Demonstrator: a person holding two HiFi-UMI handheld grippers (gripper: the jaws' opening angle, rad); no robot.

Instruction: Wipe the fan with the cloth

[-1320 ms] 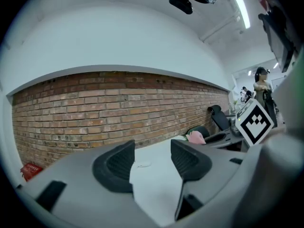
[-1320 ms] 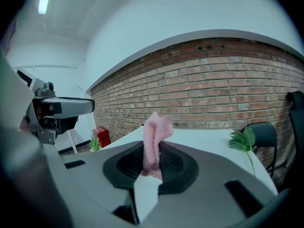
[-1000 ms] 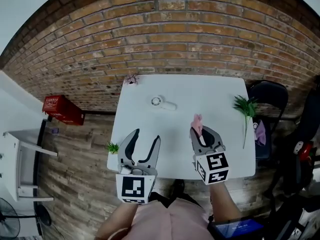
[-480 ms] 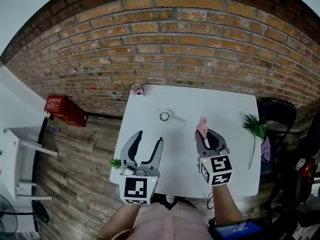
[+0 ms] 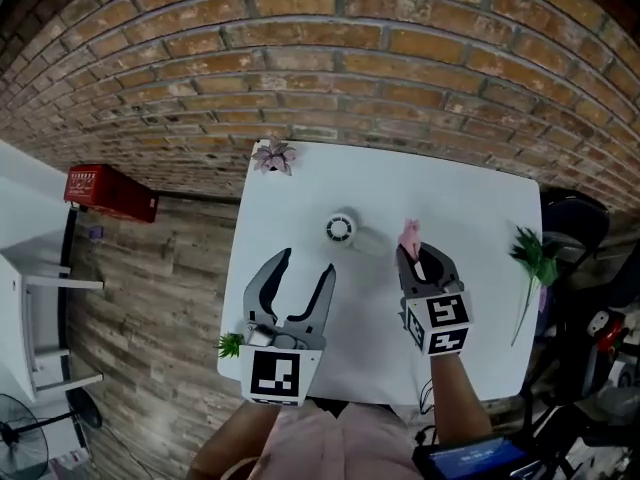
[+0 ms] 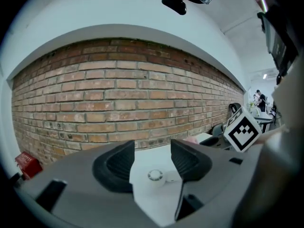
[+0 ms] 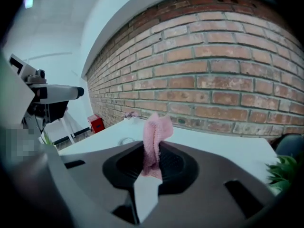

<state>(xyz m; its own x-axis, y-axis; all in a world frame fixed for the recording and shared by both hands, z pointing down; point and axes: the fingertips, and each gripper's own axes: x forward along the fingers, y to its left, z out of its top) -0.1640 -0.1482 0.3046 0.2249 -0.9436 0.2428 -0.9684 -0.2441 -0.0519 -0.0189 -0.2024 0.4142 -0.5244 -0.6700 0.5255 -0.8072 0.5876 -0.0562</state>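
Note:
A small white handheld fan (image 5: 341,229) lies flat on the white table (image 5: 480,203), round head to the left, handle to the right. In the left gripper view the fan (image 6: 155,175) shows between the jaws, well ahead of them. My left gripper (image 5: 300,272) stands open below and left of the fan, nothing in it. My right gripper (image 5: 418,254) is shut on a pink cloth (image 5: 409,235), which sticks up from the jaws as a folded tuft (image 7: 155,136). It hovers right of the fan's handle.
A small pink-leaved plant (image 5: 272,155) sits at the table's far left corner, a green sprig (image 5: 533,258) at the right edge, another green sprig (image 5: 230,345) at the near left corner. A brick wall (image 5: 330,58) stands behind. A red box (image 5: 110,193) lies on the floor left.
Both grippers have moved forward over the table toward the fan. The pink cloth stays held in the right gripper; the left jaws keep the same opening.

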